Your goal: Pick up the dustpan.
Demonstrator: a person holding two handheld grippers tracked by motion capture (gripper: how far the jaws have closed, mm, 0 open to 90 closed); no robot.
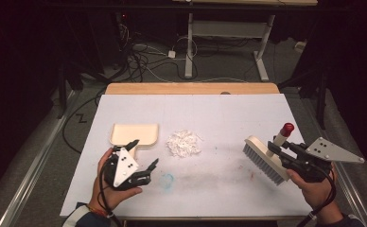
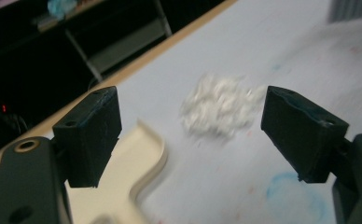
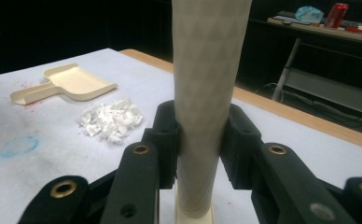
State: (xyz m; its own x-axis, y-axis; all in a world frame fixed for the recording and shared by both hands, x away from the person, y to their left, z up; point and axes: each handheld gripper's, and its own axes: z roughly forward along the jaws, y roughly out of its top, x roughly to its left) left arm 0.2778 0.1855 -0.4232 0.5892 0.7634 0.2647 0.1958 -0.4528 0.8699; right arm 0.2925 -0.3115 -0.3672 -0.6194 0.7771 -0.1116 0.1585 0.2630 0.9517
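Note:
A cream dustpan (image 1: 134, 133) lies on the white table cover at the left, its handle toward me. A pile of white paper scraps (image 1: 184, 143) sits just right of it. My left gripper (image 1: 144, 159) hovers open near the dustpan's handle; in the left gripper view the dustpan handle (image 2: 139, 161) and the scraps (image 2: 221, 107) show between the spread jaws, untouched. My right gripper (image 1: 277, 150) is shut on the cream handle (image 3: 207, 93) of a hand brush (image 1: 264, 161), whose handle ends in a red tip (image 1: 288, 127). The brush head hangs at the table's right side, bristles facing left.
A blue smudge (image 1: 167, 181) and faint red marks stain the white cover (image 1: 219, 113) near the front middle. The wooden table edge (image 1: 191, 88) runs along the back. Cables and desk legs lie on the floor beyond.

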